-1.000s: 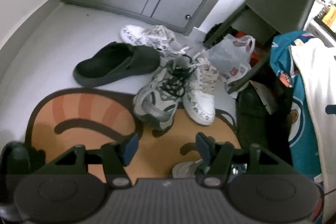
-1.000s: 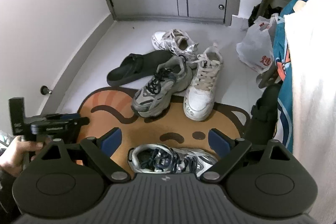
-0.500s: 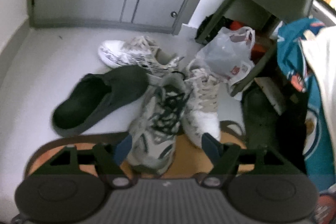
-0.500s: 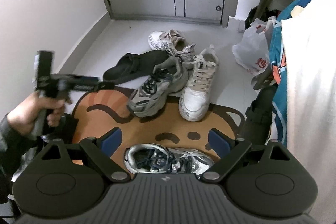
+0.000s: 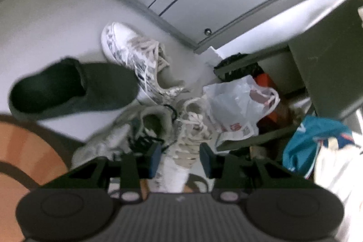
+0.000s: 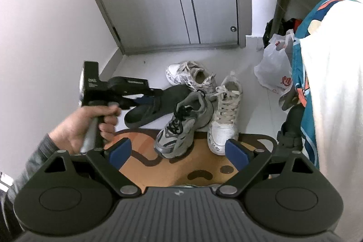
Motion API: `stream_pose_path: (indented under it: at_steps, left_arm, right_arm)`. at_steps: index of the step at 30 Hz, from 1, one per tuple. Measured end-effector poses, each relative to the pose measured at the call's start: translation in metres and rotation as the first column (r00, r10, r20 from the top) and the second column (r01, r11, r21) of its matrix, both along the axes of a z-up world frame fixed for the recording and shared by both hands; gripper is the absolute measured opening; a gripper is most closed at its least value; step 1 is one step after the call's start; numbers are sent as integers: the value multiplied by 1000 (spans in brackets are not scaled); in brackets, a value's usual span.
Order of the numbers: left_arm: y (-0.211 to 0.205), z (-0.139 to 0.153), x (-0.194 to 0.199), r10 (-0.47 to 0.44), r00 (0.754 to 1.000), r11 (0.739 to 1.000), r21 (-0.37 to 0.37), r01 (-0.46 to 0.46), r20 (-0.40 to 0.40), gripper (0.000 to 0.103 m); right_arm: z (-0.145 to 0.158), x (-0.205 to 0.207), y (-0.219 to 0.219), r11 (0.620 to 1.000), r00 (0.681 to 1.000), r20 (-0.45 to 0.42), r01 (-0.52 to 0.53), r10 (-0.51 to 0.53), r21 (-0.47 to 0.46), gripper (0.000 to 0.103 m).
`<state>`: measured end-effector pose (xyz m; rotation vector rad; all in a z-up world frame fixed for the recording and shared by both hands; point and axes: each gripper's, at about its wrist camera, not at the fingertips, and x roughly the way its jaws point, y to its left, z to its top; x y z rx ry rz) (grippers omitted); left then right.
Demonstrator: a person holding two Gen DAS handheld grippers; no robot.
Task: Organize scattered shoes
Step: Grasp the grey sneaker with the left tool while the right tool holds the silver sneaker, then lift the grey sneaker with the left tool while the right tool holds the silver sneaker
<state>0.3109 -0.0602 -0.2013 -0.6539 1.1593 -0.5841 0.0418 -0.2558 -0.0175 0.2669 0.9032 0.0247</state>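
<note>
left gripper jaws closing around white lace-up sneaker, not yet pinching; right gripper jaws spread, empty; next: clamp, lift.

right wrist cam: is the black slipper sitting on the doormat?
No. The black slipper lies on the pale floor behind the orange doormat, beside the grey sneaker.

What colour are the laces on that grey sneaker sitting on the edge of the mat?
Black. The grey mesh sneaker has black laces, clearest in the right wrist view.
</note>
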Motion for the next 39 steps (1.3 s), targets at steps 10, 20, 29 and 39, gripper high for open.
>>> stream_pose_path:
  at_steps: [10,20,29,39]
  left_arm:
    - [-26,-53,4,54,994,994,-93,-63,-94,42]
    - [-69,-97,-13,10,986,992,-124,-30,-165,54]
    - [-41,-101,-1,100,984,991,-69,-111,-144,53]
    - [-6,-87,14,190,977,979,-51,-196,-101,53]
  right_arm:
    - [-15,-3,-4,1000,999,-46,-11,11,-11,93]
    - [-16,-8,2,999,999,-51,-10,8,-36,93]
    - [-17,-18,-7,999,998,-63,13,-16,-42,93]
    - [-12,-19,-6,999,999,-39,-9,8,-33,93]
